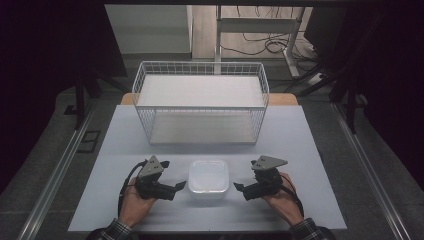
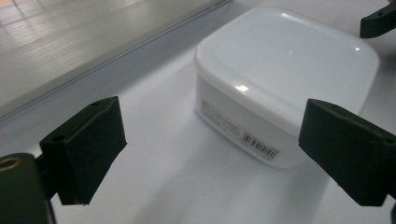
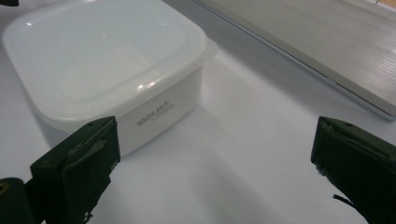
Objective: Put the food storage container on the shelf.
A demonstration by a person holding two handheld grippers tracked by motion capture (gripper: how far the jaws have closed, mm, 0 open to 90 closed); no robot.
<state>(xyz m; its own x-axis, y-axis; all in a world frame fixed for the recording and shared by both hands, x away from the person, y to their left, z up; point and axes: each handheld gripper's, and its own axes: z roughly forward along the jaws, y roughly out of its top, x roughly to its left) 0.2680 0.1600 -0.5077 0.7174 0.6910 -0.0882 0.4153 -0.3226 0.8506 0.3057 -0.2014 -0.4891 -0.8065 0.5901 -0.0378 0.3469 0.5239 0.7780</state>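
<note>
Your left gripper [image 1: 181, 186] and right gripper [image 1: 239, 188] both stand with jaws spread wide and nothing between them, flanking the white lidded container [image 1: 208, 178], which sits on the table [image 1: 300, 150] between them, in front of the wire basket [image 1: 201, 70]. If you close in from only one side, the light box will likely skid across the smooth tabletop. If you pinch only the lid's rim, the lid may pop off and the box drop.
</note>
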